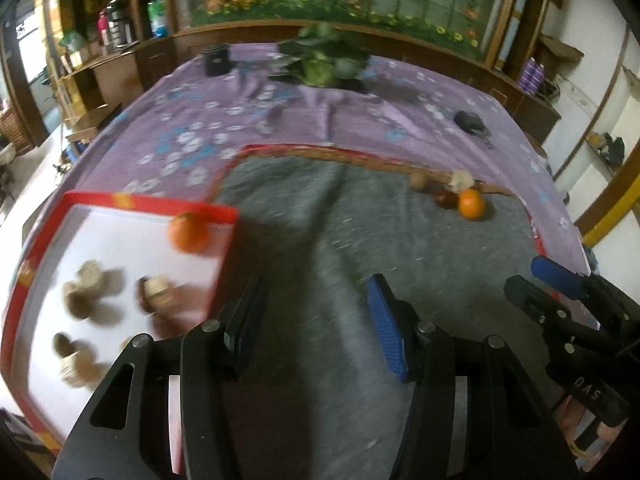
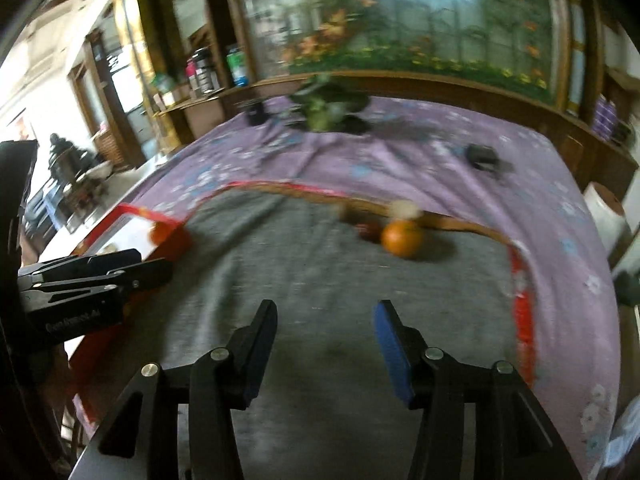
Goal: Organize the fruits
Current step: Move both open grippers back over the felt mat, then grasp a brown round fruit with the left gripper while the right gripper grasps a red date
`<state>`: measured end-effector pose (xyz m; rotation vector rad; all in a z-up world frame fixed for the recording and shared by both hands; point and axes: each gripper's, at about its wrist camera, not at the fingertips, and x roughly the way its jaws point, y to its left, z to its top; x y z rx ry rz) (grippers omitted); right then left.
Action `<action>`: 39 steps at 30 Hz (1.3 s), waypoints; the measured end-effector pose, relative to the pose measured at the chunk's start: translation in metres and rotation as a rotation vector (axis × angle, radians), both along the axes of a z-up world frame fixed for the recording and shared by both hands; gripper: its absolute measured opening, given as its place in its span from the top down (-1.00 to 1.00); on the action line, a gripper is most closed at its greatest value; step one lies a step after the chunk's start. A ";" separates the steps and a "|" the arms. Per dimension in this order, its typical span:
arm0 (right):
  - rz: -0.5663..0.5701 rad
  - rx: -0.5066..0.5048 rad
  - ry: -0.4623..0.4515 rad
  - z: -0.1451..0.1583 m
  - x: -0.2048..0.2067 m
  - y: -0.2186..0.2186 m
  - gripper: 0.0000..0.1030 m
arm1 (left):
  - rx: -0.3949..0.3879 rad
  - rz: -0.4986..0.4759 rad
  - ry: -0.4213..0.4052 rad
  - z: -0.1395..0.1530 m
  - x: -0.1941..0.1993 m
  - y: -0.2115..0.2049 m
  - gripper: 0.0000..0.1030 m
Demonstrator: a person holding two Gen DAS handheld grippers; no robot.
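Both views are motion-blurred. A grey mat point(image 1: 320, 264) lies on a table covered by a purple flowered cloth point(image 1: 248, 120).

In the left wrist view, the left gripper point(image 1: 316, 308) hangs over the mat with its fingers point(image 1: 386, 320) released and nothing between them. At ten o'clock from the fingers, a red-rimmed white tray point(image 1: 104, 232) holds one orange point(image 1: 189, 232) in its far right corner, plus several blurred pale and brown fruits. At one o'clock, well apart, a second orange point(image 1: 472, 203) lies on the mat beside a dark red fruit point(image 1: 446, 199) and two pale ones.

In the right wrist view, the right gripper point(image 2: 325, 332) also has its fingers point(image 2: 390, 340) apart and empty, the second orange point(image 2: 402, 238) at one o'clock.

Lettering on the gripper bodies is too blurred to read reliably.
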<state>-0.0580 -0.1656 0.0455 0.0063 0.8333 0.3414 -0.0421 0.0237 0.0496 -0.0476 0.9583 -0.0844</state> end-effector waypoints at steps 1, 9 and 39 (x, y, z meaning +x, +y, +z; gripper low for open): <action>-0.018 0.007 0.008 -0.002 0.003 -0.011 0.04 | -0.004 -0.011 0.008 -0.001 0.006 -0.008 0.00; -0.075 0.015 0.013 -0.006 0.015 -0.049 0.03 | -0.020 -0.058 0.052 -0.013 0.059 -0.052 0.00; 0.081 0.092 0.131 -0.023 0.064 -0.023 0.03 | -0.204 -0.034 0.164 -0.038 0.140 -0.070 0.60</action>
